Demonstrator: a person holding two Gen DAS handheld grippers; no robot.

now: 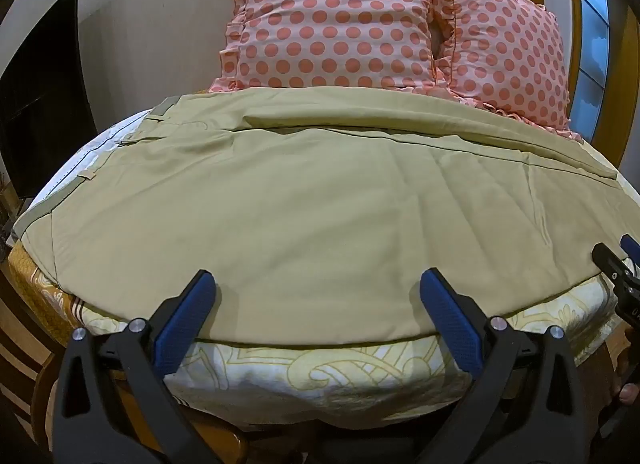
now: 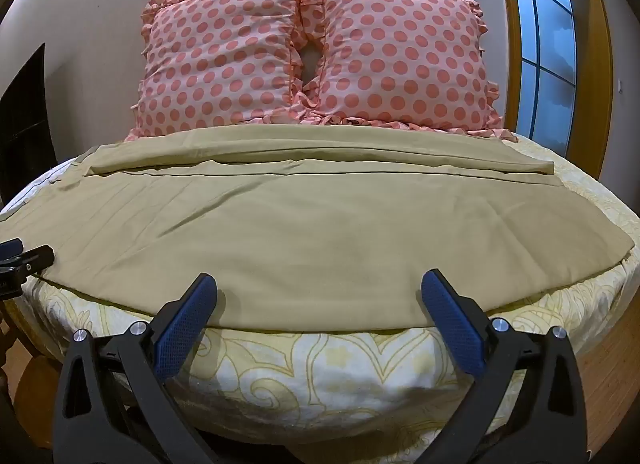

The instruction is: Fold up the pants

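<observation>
Khaki pants [image 1: 300, 203] lie flat across the bed, waistband at the left, legs running right; they also show in the right wrist view [image 2: 304, 223]. One leg lies behind the other with a seam line between them. My left gripper [image 1: 316, 284] is open and empty, fingers hovering over the near edge of the pants toward the waist end. My right gripper [image 2: 318, 288] is open and empty over the near edge toward the leg end. Each gripper's tip shows at the edge of the other's view.
The bed [image 2: 320, 368] has a white sheet with a yellow pattern. Two pink polka-dot pillows [image 2: 224, 59] [image 2: 404, 55] stand against the wall behind the pants. A window with a wooden frame [image 2: 548, 43] is at the right. Dark furniture [image 1: 36, 103] is at the left.
</observation>
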